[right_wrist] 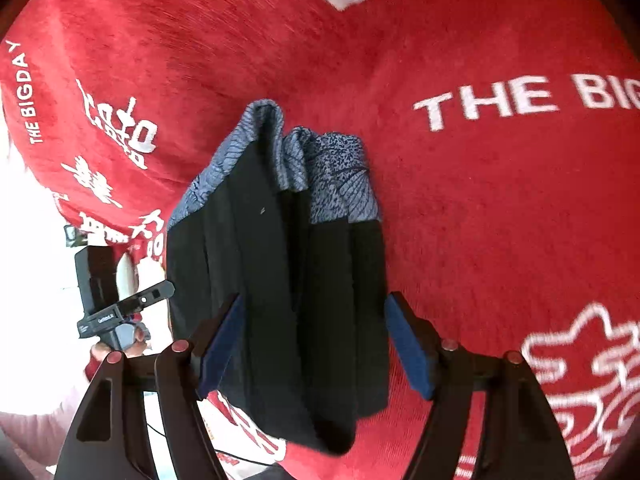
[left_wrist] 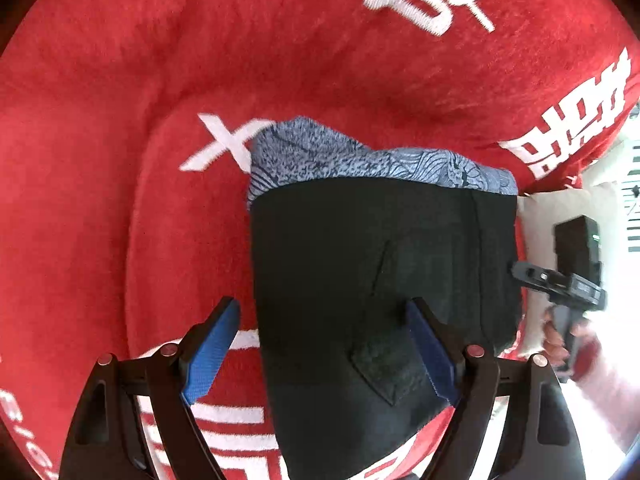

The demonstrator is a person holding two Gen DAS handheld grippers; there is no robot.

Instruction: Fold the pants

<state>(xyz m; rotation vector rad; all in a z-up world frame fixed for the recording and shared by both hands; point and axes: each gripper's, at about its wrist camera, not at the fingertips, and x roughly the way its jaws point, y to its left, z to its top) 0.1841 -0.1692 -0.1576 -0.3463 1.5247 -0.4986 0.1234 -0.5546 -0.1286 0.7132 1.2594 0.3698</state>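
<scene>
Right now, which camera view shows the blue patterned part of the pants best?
The right wrist view: the blue patterned part shows its folds and leaf print there. In the left wrist view it is only a narrow band behind the black pants.

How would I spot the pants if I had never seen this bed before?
Look for the big red blanket with white lettering that covers everything. Near its middle lies a dark bundle, the pants, folded into a compact stack. They are mostly black, with a blue-grey leaf-patterned band at the far end, the only thing on the blanket that is not red or white.
</scene>
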